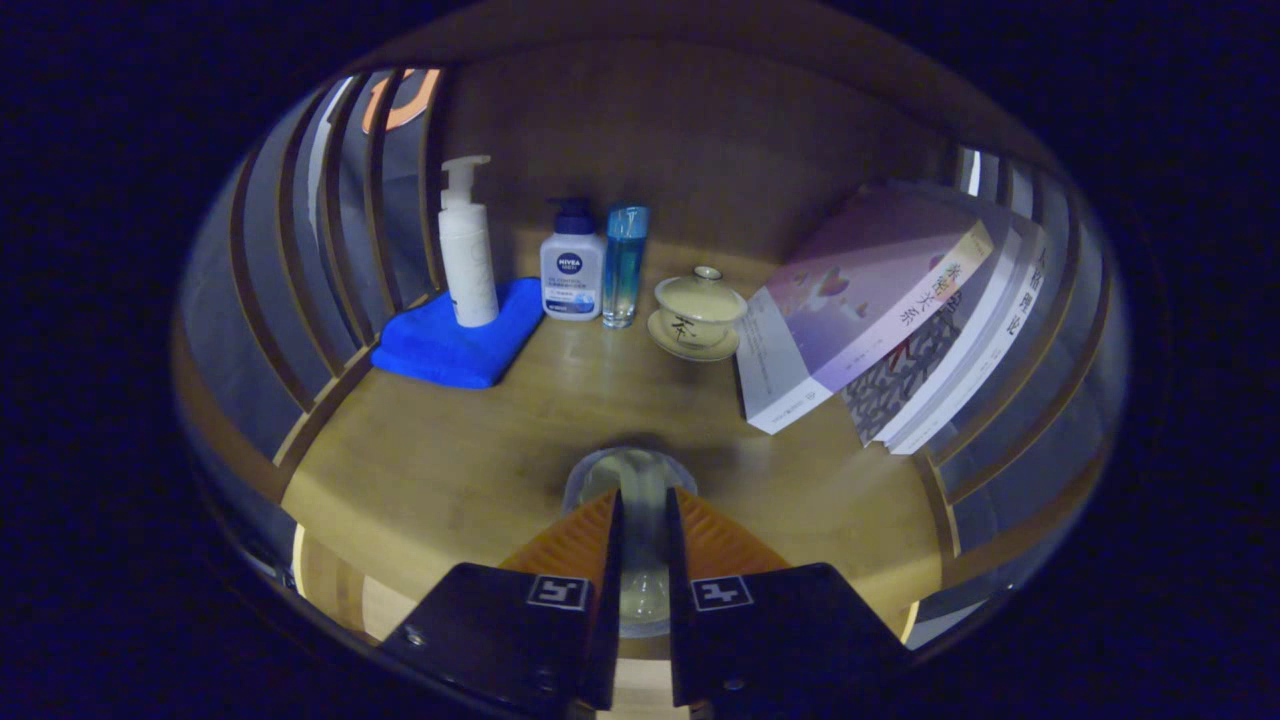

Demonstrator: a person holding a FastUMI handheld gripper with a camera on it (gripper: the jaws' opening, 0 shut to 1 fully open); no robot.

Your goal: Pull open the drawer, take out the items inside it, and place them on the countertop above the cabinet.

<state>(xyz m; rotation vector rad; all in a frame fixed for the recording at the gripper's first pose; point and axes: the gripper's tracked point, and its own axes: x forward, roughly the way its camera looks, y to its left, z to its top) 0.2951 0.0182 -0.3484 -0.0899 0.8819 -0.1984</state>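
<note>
Wooden countertop (450, 470) lies beneath our gripper (643, 510), clamped on a clear glass cup (640, 480). Released carelessly (fingers dragging), it could tip toward the leaning books (880, 320).

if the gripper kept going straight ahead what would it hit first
The fingers already clamp a clear glass. Beyond it comes bare countertop, then probably the lidded teacup, though depth is unclear.

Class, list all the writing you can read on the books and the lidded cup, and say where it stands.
"亲密关系": spine of the front book.
Rear book, spine: too blurred.
Lidded cup: one brush character, unclear.
Gripper, fingers close about a clear glass: no writing.
</note>
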